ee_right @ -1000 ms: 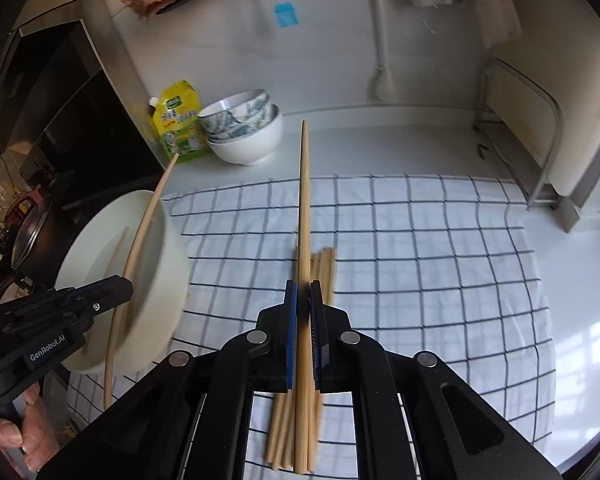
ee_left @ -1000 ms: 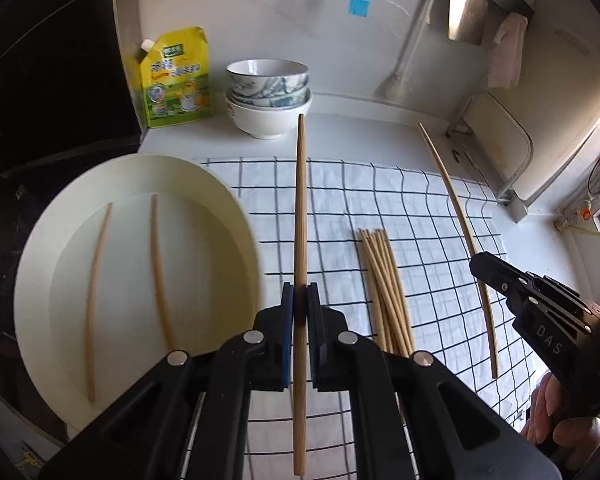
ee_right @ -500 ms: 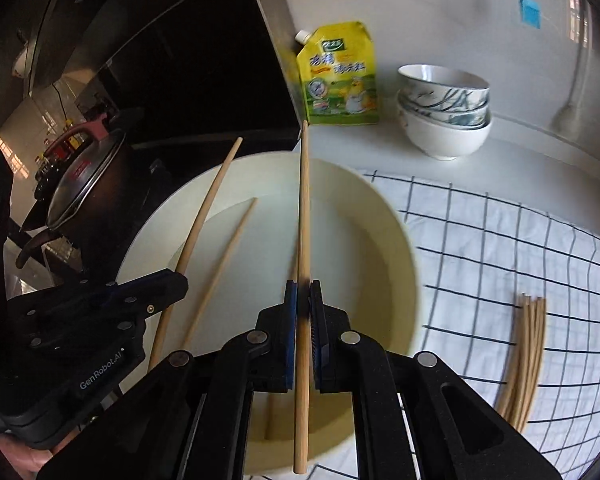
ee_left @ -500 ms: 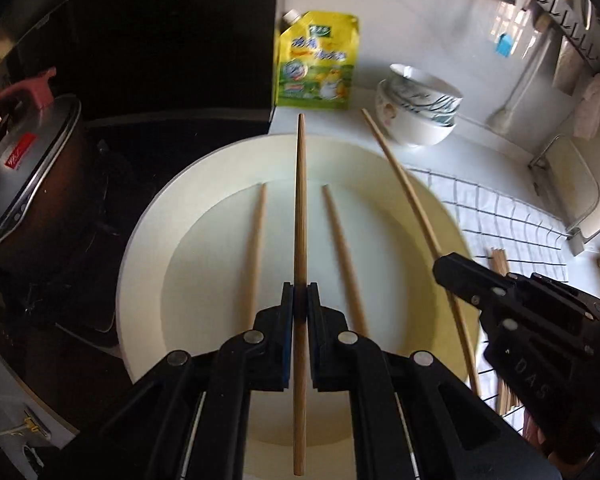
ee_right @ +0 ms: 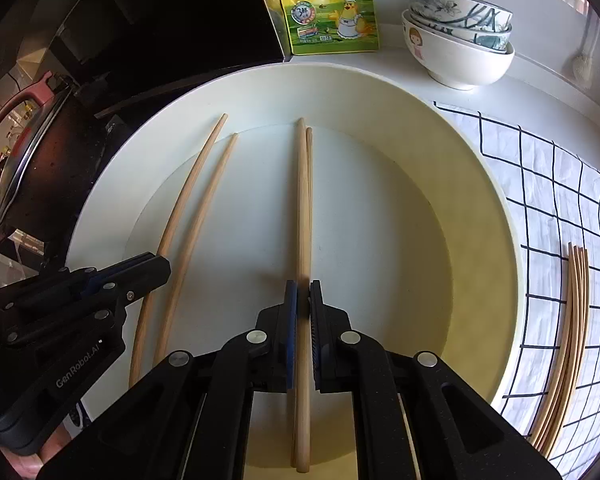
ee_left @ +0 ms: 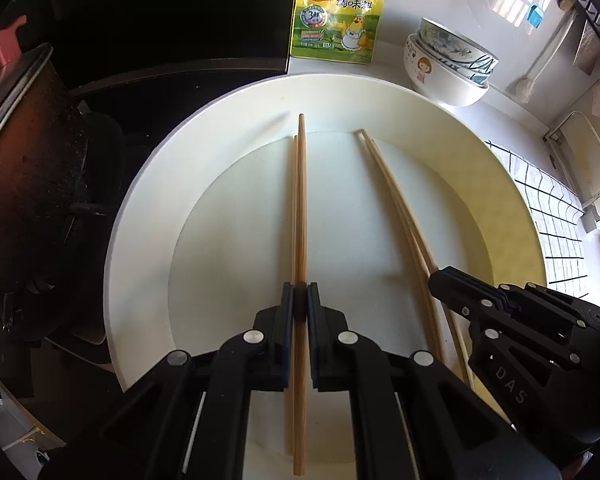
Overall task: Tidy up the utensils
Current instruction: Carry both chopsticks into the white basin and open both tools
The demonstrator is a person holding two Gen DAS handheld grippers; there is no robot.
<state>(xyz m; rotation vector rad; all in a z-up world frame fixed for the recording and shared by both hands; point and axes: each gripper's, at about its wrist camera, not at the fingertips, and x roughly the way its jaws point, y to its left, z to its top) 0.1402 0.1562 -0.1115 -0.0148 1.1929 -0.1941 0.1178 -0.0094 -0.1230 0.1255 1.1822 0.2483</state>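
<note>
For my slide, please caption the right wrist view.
Right gripper lowers a chopstick beside another on the cream plate.

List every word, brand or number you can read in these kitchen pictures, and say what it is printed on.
"鸡精 调味料": yellow-green seasoning pouch
"3" in a round badge: same pouch; its smaller print is too small to read
"GenRobot.AI": black left gripper body
"DAS": black right gripper body

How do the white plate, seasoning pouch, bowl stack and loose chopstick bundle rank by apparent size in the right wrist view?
1. white plate, largest by far, though also nearest the camera.
2. bowl stack and seasoning pouch: look alike, not ranked.
3. chopstick bundle: long but thin, smallest in area; edge distortion makes it unsure.
</note>
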